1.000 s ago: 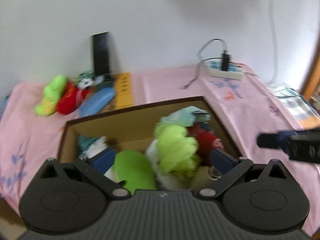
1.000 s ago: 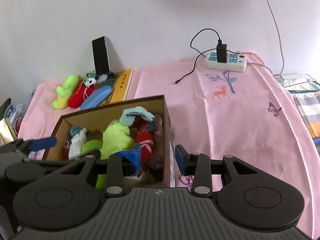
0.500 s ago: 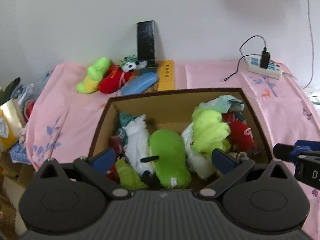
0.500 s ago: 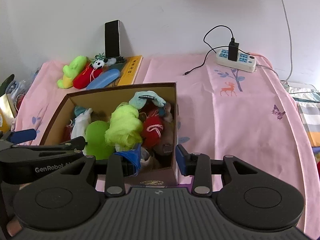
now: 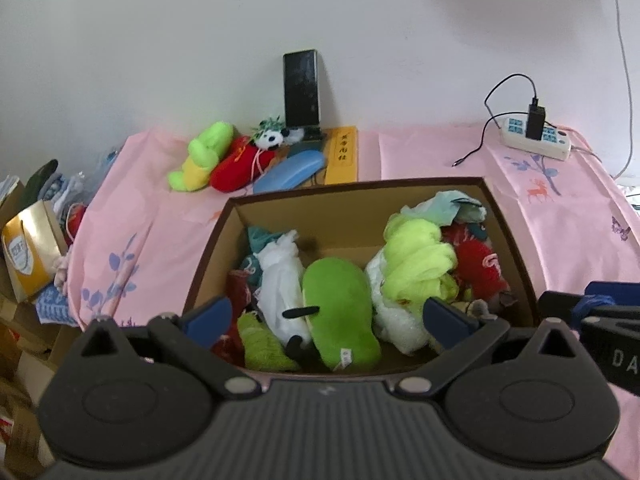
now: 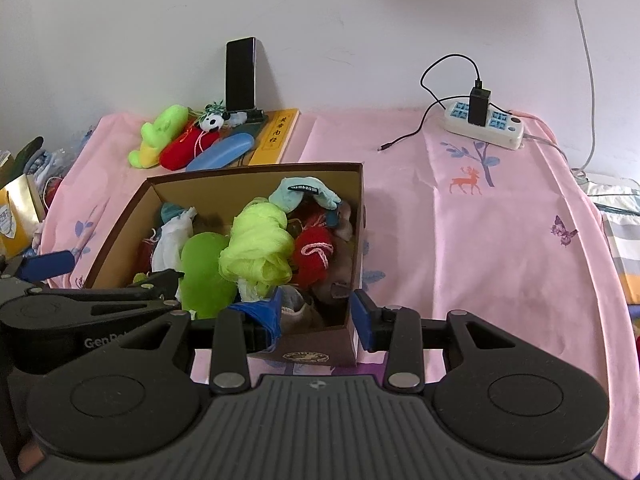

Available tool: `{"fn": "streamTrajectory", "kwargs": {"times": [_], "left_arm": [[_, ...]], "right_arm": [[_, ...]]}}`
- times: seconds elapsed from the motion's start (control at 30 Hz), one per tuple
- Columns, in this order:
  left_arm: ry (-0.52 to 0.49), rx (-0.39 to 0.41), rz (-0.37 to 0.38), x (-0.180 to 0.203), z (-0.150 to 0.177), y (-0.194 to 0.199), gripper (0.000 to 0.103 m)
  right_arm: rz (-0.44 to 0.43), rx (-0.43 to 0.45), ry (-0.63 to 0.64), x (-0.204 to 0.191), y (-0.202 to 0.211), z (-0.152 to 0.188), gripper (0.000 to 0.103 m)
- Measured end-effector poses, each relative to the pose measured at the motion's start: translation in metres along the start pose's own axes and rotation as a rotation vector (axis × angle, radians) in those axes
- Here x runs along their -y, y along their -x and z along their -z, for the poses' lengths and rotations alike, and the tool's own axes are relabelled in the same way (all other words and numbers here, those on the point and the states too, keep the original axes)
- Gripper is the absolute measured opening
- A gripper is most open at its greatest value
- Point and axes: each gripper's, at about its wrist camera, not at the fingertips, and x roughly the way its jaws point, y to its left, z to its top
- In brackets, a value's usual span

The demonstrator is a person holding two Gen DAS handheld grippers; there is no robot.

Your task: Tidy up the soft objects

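Right wrist view: the right gripper [image 6: 316, 318] has its jaws apart astride the brown cardboard box [image 6: 256, 174] corner at 6 o'clock, blue fabric snagged on one. Left gripper [image 5: 326, 314], jaws wide and empty, hovers over the green plush [image 5: 340, 312]. Pulling away could drag toys out.

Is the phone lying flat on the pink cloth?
No, the phone stands upright, leaning against the white wall behind the stuffed toys.

Left tongs [image 5: 326, 316] pulled back — whole box [image 5: 360, 194] shows.
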Motion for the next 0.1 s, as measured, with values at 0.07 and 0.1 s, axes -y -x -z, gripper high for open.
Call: {"fn": "streamTrajectory", "kwargs": {"times": [0.07, 0.1], "left_arm": [[0.008, 0.0, 0.001, -0.0003, -0.0015, -0.0005, 0.102], [0.015, -0.003, -0.005, -0.0008, -0.0025, -0.0015, 0.102]], "right_arm": [[-0.006, 0.002, 0.0, -0.0001, -0.0003, 0.0001, 0.022], [-0.008, 0.003, 0.001, 0.0, -0.0001, -0.0003, 0.022]]}}
